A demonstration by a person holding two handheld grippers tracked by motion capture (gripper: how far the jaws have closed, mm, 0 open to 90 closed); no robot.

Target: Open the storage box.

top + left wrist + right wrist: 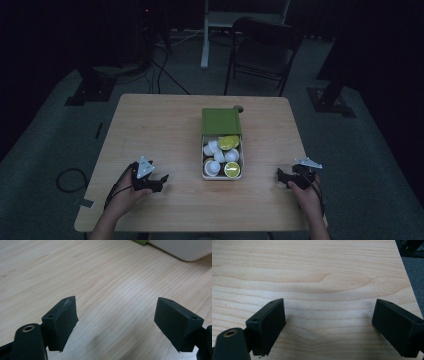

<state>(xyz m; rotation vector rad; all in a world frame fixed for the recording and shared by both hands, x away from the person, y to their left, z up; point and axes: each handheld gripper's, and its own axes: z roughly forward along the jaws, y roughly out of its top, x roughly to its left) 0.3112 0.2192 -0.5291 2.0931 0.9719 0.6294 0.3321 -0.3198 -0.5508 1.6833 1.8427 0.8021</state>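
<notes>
L gripper [162, 178]: jaws wide, empty, left of white tray w/ green lid [221, 174] | R gripper [281, 174]: wide, empty, right of it | small white plastic capsules [214, 168] in tray: prob light, thin-walled, slick; pinch sides below rim, gently

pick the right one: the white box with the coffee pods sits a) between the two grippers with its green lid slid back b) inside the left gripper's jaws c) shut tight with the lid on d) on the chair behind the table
a: the white box rests mid-table between the left gripper and right gripper, its green lid pushed back so the pods show.
</notes>
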